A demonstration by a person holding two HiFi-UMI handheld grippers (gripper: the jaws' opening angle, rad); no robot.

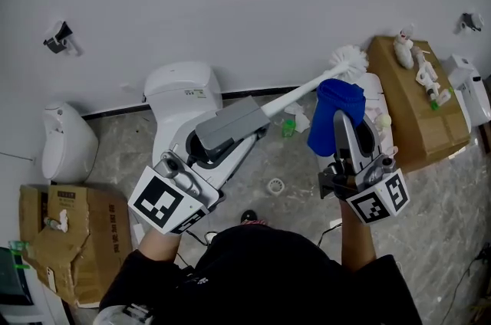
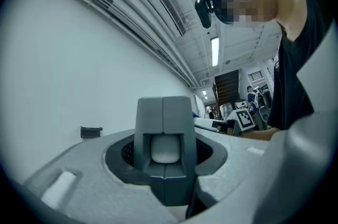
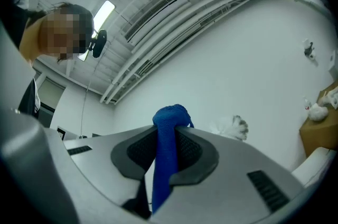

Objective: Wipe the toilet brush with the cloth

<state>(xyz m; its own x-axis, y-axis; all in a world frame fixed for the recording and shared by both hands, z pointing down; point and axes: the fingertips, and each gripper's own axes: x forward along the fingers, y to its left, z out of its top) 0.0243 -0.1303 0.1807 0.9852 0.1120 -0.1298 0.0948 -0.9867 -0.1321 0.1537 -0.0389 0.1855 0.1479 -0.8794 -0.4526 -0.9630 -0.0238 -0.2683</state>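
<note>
In the head view my left gripper is shut on the white handle of the toilet brush, which slants up to the right and ends in a white bristle head. My right gripper is shut on a blue cloth that hangs just under the brush shaft, close to the bristles. The left gripper view shows its grey jaws closed around the rounded white handle end. Seen from the right gripper view, the blue cloth is pinched between the jaws, with the bristle head beyond.
A white toilet stands below the left gripper, and a urinal is at the left. Cardboard boxes sit at right and lower left. A floor drain lies on the marbled floor.
</note>
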